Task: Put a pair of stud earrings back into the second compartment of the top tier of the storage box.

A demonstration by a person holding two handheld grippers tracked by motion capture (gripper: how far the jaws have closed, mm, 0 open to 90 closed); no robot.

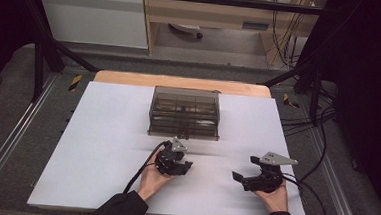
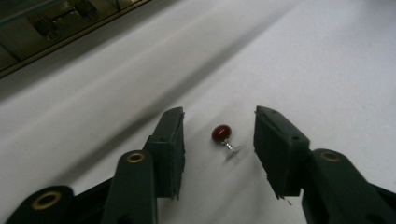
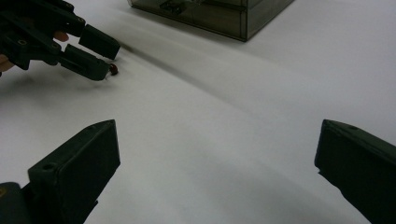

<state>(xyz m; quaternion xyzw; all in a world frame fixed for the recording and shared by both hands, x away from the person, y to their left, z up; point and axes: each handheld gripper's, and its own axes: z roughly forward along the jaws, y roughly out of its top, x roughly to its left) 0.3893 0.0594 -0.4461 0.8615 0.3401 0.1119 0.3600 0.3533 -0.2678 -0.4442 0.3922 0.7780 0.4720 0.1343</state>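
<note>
Red bead pin (image 2: 222, 134) — between open jaws

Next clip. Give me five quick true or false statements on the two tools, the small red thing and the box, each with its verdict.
1. The left tool is open, with the red bead lying between its jaws. True.
2. The left tool has clamped the bead and lifted it. False: the bead lies on the white sheet, clear of both jaws.
3. The right tool is open with nothing between its jaws. True.
4. The right tool rests on top of the box. False: it is down near the table's front edge, well short of the box.
5. The box is a smoky see-through case with compartments. True.
</note>
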